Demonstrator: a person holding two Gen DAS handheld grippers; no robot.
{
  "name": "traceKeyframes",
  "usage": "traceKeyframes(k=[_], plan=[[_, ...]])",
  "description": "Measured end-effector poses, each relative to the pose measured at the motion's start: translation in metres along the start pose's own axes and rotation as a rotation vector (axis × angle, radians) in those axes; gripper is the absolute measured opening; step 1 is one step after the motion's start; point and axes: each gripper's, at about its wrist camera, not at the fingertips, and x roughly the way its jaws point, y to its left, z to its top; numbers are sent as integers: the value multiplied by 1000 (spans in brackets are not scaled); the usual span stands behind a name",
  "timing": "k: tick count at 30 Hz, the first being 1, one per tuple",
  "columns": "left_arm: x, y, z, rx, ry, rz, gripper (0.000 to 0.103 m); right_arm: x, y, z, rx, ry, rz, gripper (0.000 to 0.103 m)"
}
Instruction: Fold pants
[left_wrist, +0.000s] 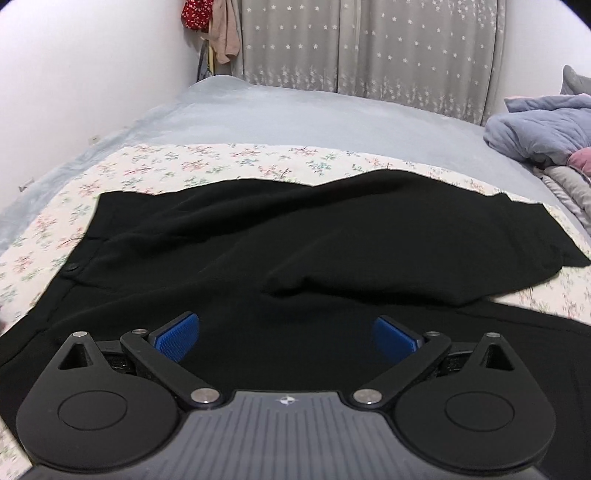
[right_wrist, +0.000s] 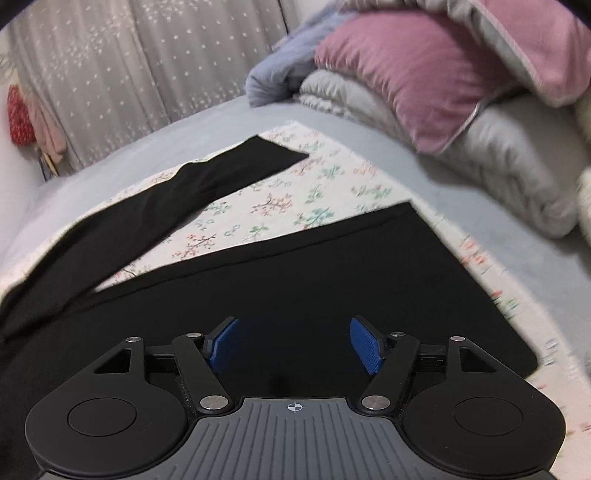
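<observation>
Left gripper (left_wrist: 286, 332): nearest in left wrist view, blue pads (left_wrist: 177, 336) spread wide apart, nothing between them, hovering low over black cloth.
Right gripper (right_wrist: 294, 341): nearest in right wrist view, blue pads (right_wrist: 365, 345) also wide apart, nothing clamped, over a black pant leg.
Pants (left_wrist: 295, 251): black, lying flat on floral sheet; in left view fill the foreground under the gripper, w/ a folded-over bulge just beyond the pads and a button (left_wrist: 72, 266) at the left edge.
Pant legs: in right view spread in a V; near leg (right_wrist: 332, 280) runs under the gripper to a hem at right, far leg (right_wrist: 184, 192) angles away to upper centre, floral cloth showing btwn them.
Floral sheet (left_wrist: 177, 162): cream w/ small flower print, under the pants, on top of the bed cover.
Bed cover (left_wrist: 295, 114): pale blue-grey, beyond the floral sheet, reaching to wall and curtain.
Bedding pile (right_wrist: 517, 177): grey quilt at right, pink pillow (right_wrist: 406, 74) on top, blue-grey blanket (left_wrist: 535, 133) beside it; well apart from pants.
Curtain (left_wrist: 369, 48): grey w/ white stars, farthest back.
Hanging clothes (left_wrist: 207, 26): red and beige items in the far corner, left of curtain.
</observation>
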Motion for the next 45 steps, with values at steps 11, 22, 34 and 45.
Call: traceKeyframes(k=[11,22,34,45], plan=[[60,17,-31,-15,58,-19,103,72,-17,68,275,52,72,67],[65,19,-52,-1,26,-25,103,208,-23,160,394,-43,-12,66],[56,24,-64,32,-3,-58,103,258,13,195,186,-109,-93,11],[52,31,-57,-14,9,-77,103,172,-25,177,28,-222,-246,9]])
